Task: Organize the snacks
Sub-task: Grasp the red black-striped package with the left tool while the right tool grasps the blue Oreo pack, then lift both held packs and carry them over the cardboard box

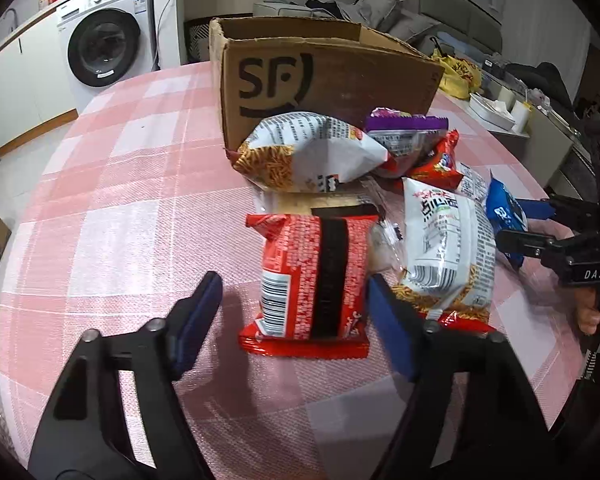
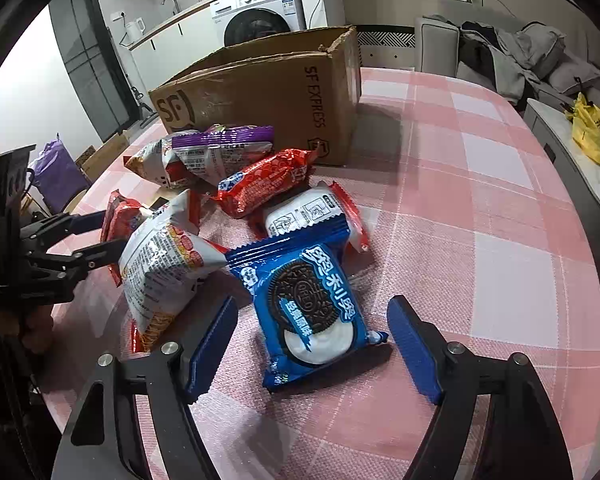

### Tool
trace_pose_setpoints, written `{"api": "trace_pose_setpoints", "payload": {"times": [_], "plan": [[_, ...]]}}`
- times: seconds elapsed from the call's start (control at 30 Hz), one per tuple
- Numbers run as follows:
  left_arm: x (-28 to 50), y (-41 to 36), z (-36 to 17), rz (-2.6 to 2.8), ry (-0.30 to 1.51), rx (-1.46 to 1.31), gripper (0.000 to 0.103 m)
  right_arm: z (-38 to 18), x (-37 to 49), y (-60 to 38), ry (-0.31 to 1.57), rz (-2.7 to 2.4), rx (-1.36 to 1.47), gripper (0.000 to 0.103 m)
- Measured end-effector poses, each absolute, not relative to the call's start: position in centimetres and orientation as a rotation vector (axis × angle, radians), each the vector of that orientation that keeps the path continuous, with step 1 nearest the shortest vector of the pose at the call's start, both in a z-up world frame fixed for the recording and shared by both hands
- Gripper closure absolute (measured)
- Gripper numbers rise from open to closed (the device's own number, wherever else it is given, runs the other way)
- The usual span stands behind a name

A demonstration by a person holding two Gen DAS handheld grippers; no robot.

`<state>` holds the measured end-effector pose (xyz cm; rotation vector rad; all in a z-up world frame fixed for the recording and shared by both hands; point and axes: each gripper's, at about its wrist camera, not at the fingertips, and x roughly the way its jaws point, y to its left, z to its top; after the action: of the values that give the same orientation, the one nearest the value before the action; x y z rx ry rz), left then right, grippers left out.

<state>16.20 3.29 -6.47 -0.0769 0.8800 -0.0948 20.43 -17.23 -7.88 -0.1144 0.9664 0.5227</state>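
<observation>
While both claws hang over the pink checked tabletop [image 2: 480, 184], 7 snack packets can be counted in the right wrist view, plus 1 brown cardboard box [image 2: 268, 92] marked SF, open at the top.

Packets: 1 blue Oreo packet [image 2: 312, 312], flat, printed face up; 1 red instant-noodle packet [image 1: 312, 280], barcode side up with a dark band down its middle; 2 white crisp bags [image 2: 160, 268] [image 1: 312, 152]; 1 purple-topped packet [image 2: 220, 148]; 1 red packet [image 2: 264, 182]; 1 white-and-red packet [image 2: 320, 210]. All lie in a loose heap just in front of the box.

Left claw [image 1: 296, 308]: jaws apart, straddling the red instant-noodle packet; right pad at the packet's edge, left pad clear of it. No grip.

Right claw [image 2: 312, 344]: jaws apart either side of the blue Oreo packet, gaps on both sides. No grip.

Open room: bare tabletop right of the heap and left of the box; rounded table edge close behind both claws.
</observation>
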Motion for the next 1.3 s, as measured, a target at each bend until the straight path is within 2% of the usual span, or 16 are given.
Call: {"api": "trace_pose_setpoints", "payload": {"times": [0.07, 0.13, 0.2, 0.57, 0.7, 0.87, 1.3], "plan": [[16.2, 3.3, -6.7, -0.106, 0.888, -0.084, 0.048, -7.9, 20.5, -17.2, 0.966, 0.52, -0.119, 0.026], [16.2, 3.3, -6.8, -0.128, 0.887, -0.094, 0.056, -7.9, 20.5, -17.2, 0.962, 0.518, -0.12, 0.028], [16.2, 3.3, -6.8, -0.129, 0.883, -0.093, 0.058, -7.9, 20.5, -17.3, 0.961, 0.518, -0.12, 0.03], [15.2, 3.4, -6.1, -0.134, 0.838, -0.096, 0.059, -7.7, 20.9, -17.5, 0.949, 0.522, -0.139, 0.032], [15.1, 3.6, -5.9, -0.13, 0.833, -0.1, 0.059, -7.9, 20.8, -17.2, 0.952, 0.538, -0.139, 0.05], [14.9, 3.7, -5.6, -0.125, 0.823, -0.105, 0.059, -7.6, 20.3, -17.6, 0.932, 0.527, -0.117, 0.058], [14.5, 4.4, -4.2, -0.101, 0.779, -0.131, 0.059, -5.2, 19.8, -18.4, 0.852, 0.534, -0.074, 0.059]]}}
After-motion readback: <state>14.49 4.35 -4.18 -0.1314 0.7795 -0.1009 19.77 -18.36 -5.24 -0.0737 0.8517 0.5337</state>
